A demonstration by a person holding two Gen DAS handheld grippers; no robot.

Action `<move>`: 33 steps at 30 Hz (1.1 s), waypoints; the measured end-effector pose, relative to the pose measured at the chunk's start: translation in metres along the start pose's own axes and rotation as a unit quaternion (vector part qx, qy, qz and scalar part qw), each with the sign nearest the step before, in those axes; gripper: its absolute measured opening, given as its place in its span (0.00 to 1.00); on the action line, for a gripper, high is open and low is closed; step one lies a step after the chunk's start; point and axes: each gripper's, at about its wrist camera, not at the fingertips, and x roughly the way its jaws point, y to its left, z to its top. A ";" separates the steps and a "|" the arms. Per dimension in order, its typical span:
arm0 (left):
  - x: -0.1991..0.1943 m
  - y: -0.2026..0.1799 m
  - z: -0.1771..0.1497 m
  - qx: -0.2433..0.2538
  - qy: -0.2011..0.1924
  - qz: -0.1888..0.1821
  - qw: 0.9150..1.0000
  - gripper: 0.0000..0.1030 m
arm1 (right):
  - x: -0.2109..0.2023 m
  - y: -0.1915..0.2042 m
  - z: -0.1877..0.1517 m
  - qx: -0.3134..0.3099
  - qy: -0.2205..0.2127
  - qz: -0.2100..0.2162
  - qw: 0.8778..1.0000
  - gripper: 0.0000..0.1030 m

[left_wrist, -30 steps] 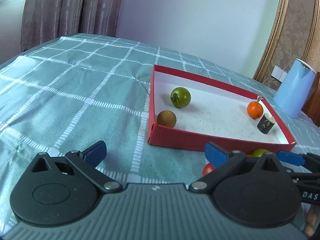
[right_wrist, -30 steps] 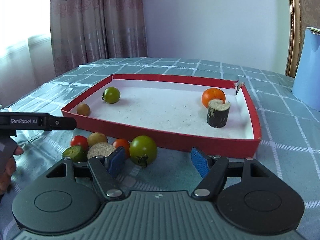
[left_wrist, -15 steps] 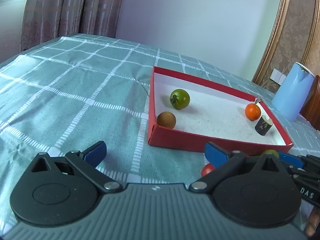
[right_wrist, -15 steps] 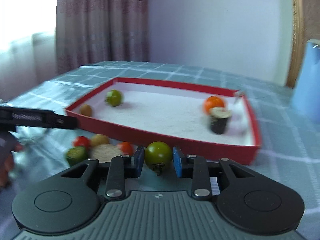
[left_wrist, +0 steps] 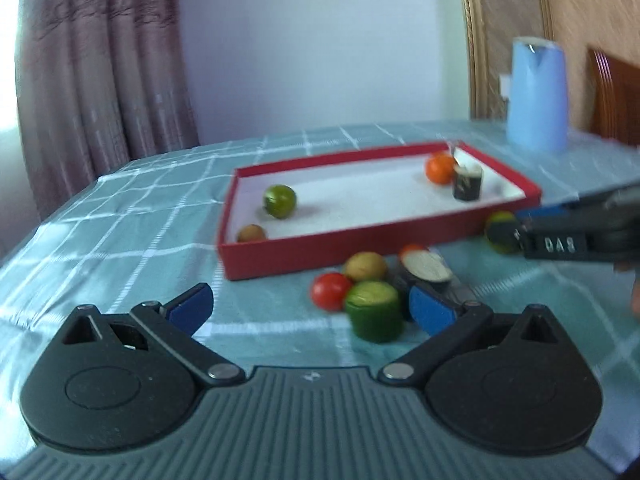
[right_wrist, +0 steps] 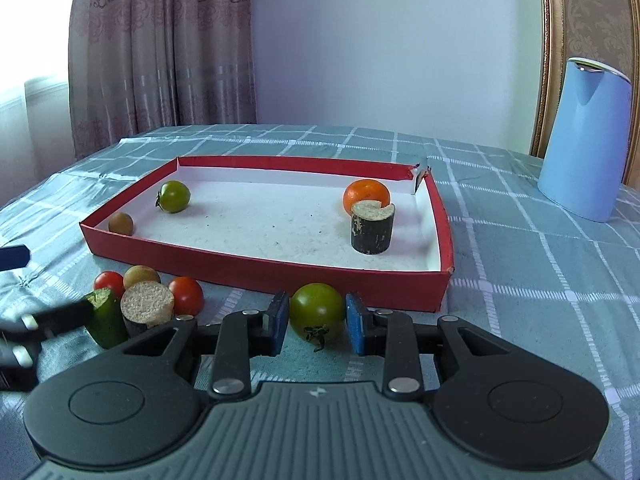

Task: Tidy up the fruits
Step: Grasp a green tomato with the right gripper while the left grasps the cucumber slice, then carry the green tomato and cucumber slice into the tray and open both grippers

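Note:
My right gripper [right_wrist: 316, 324] is shut on a green tomato [right_wrist: 317, 311], just in front of the red tray [right_wrist: 264, 270]; it also shows in the left wrist view [left_wrist: 501, 232]. The tray holds a green tomato [right_wrist: 174, 196], a small brown fruit [right_wrist: 121, 223], an orange [right_wrist: 365, 196] and a dark cut piece [right_wrist: 372, 226]. Loose on the cloth lie red tomatoes [right_wrist: 186, 295], a brown fruit [right_wrist: 141, 276], a cut eggplant piece [right_wrist: 147, 311] and a green cucumber piece [left_wrist: 374, 312]. My left gripper [left_wrist: 310, 312] is open, its right finger beside the cucumber piece.
A light blue jug [right_wrist: 584, 140] stands on the checked tablecloth at the far right, and it also shows in the left wrist view [left_wrist: 538, 94]. Curtains hang behind the table at the left. A gold frame and a wooden chair back [left_wrist: 614, 100] stand at the right.
My right gripper closed on the green tomato. My left gripper swung right toward the loose pile, so the pile now shows in its view.

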 end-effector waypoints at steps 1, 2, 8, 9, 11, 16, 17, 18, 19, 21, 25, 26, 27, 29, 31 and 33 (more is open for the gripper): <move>0.002 -0.004 0.001 0.002 0.007 0.003 1.000 1.00 | 0.000 0.000 0.000 -0.001 0.000 0.000 1.000 0.29; 0.004 -0.007 0.001 0.004 0.015 -0.003 1.000 1.00 | 0.000 0.000 0.000 -0.001 0.000 0.000 1.000 0.29; 0.019 -0.010 -0.002 -0.021 0.058 -0.022 0.998 0.75 | 0.000 0.000 0.000 -0.001 0.000 0.000 1.000 0.29; 0.019 -0.008 -0.003 -0.029 0.059 -0.028 0.997 0.71 | 0.000 0.000 0.000 0.000 0.000 0.000 1.000 0.29; 0.019 -0.005 -0.004 -0.039 0.056 -0.034 0.997 0.56 | 0.000 0.000 0.000 -0.001 0.000 0.000 1.000 0.29; 0.013 -0.016 -0.006 0.003 0.037 -0.058 0.998 0.30 | 0.000 0.001 -0.001 -0.004 0.000 -0.001 1.000 0.29; 0.012 -0.019 -0.007 0.015 0.032 -0.055 0.998 0.30 | 0.000 0.001 -0.001 -0.004 0.000 -0.001 1.000 0.29; 0.012 -0.020 -0.007 0.016 0.032 -0.055 0.998 0.30 | 0.000 0.001 -0.001 -0.004 0.000 -0.001 1.000 0.29; 0.013 -0.020 -0.006 0.013 0.033 -0.057 0.998 0.30 | 0.001 0.002 -0.001 -0.006 0.000 -0.002 1.000 0.29; 0.015 -0.016 -0.006 0.001 0.036 -0.064 0.997 0.30 | 0.001 0.003 -0.002 -0.009 0.000 -0.004 1.000 0.29; 0.014 -0.016 -0.006 -0.001 0.033 -0.062 0.997 0.31 | 0.000 0.003 -0.002 -0.010 -0.001 -0.005 1.000 0.29; 0.013 -0.016 -0.006 0.001 0.031 -0.062 0.998 0.30 | 0.000 0.003 -0.002 -0.010 -0.001 -0.005 1.000 0.29; 0.012 -0.016 -0.007 0.002 0.029 -0.061 0.998 0.30 | 0.000 0.003 -0.001 -0.009 -0.002 -0.005 1.000 0.29; 0.010 -0.016 -0.007 0.003 0.024 -0.061 0.998 0.29 | -0.001 0.003 -0.002 -0.008 -0.006 -0.005 1.000 0.29; 0.007 -0.015 -0.007 0.002 0.019 -0.062 0.998 0.28 | -0.002 0.002 -0.002 -0.007 -0.008 -0.005 1.000 0.29; 0.005 -0.014 -0.007 -0.002 0.014 -0.060 0.998 0.28 | -0.004 0.001 -0.002 -0.005 -0.012 -0.002 1.000 0.29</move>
